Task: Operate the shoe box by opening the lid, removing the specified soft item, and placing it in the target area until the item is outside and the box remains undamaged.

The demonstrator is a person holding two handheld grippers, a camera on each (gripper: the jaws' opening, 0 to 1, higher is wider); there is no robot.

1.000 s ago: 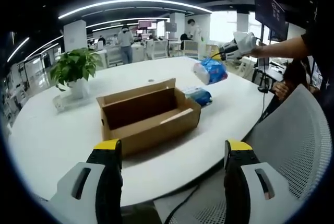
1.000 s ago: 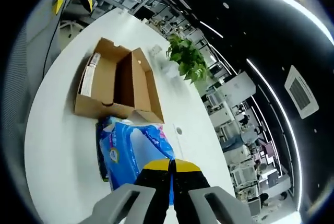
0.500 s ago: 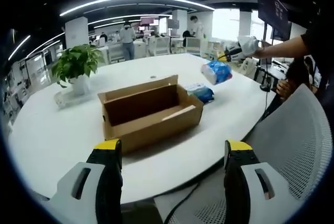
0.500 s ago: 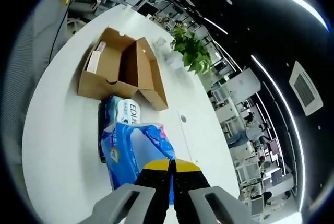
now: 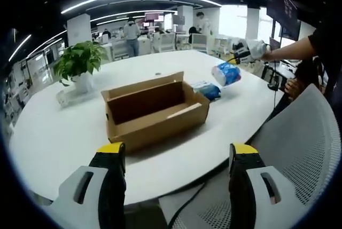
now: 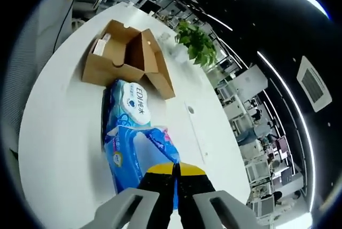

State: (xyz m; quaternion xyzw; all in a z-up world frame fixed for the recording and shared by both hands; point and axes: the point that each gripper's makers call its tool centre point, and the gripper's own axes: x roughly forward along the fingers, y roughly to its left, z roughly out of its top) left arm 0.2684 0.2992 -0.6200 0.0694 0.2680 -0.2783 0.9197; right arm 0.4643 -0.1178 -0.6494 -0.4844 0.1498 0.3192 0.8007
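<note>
Both jaws differ: left gripper [image 5: 176, 173] apart, right gripper [image 6: 175, 178] clamping blue pack [image 6: 133, 151] beyond box [image 5: 155, 112].

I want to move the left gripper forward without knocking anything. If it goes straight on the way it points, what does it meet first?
Probably the near long wall of the open cardboard box on the white table, though depth is unclear. The left gripper stands open, short of the table's edge.
</note>
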